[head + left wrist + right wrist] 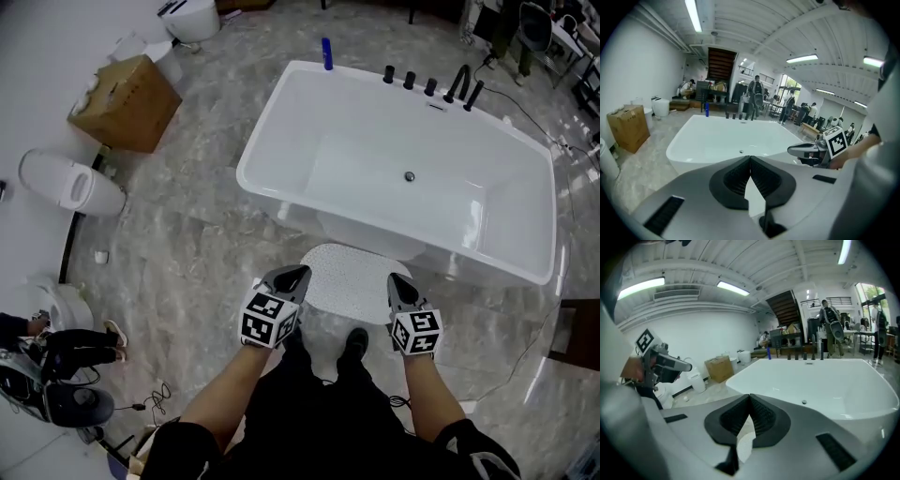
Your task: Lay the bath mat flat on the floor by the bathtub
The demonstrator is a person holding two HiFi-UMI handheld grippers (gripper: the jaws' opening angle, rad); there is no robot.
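- Left gripper [292,276]: jaws clenched tip to tip with nothing between them. In the left gripper view [750,157] the ribbed pads meet at the front, and only a pale surface below shows through the gap behind them. It hangs above the floor [187,234], just off the mat's left edge.
- Bath mat [352,277]: a pale, textured, rounded mat lying between the two grippers and below them. Neither gripper holds it. It appears spread flat, without a visible fold, and its far edge sits close against the foot of the bathtub [258,155], which stands ahead of both grippers. The person's shoe [354,343] is at its near edge, on the grippers' near side.
- Right gripper [397,280]: jaws likewise pressed together and empty, as the right gripper view [749,395] shows. It is held off the mat's right edge, level with the left gripper.
- Progress, as judged: the laying step looks complete, with the mat down, open and beside the tub. What may remain is a check that the near edge, partly covered by the shoe, lies smooth, and a small straightening if it does not.
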